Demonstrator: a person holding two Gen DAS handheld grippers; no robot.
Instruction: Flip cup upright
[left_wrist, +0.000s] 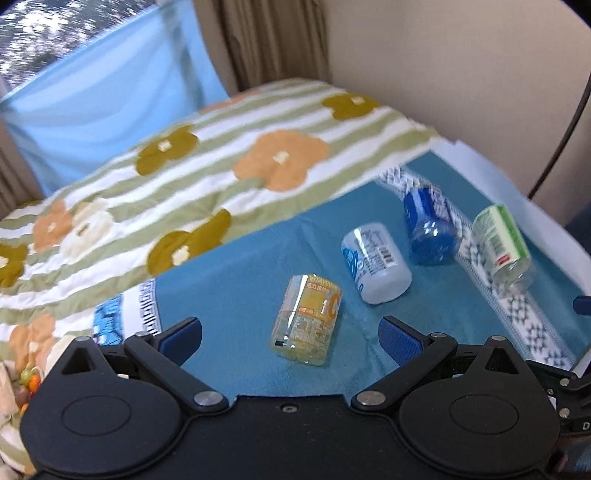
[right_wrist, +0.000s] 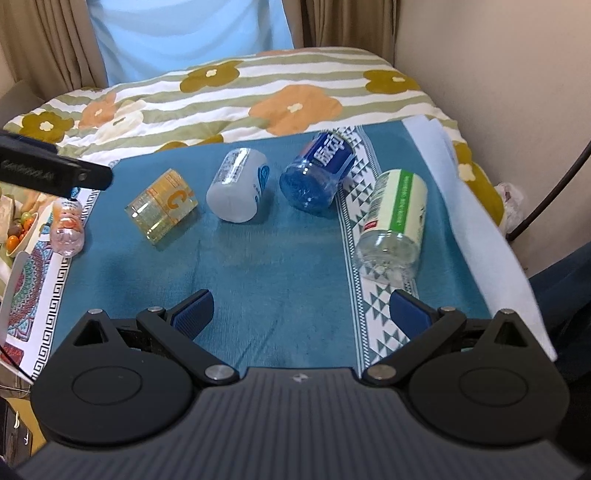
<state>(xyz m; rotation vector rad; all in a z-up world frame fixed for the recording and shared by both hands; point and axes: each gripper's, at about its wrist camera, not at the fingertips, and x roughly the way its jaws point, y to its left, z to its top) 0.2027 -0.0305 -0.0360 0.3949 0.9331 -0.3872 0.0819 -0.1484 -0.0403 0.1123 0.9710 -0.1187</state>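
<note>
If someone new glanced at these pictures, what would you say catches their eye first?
Probably the row of four cut-off plastic bottle cups lying on their sides on the teal cloth: yellow-orange cup, frosted white cup, deep blue cup and clear green-labelled cup. Behind them lies a striped quilt with big orange and olive flowers. Both the left gripper and right gripper hang open and empty.
</note>
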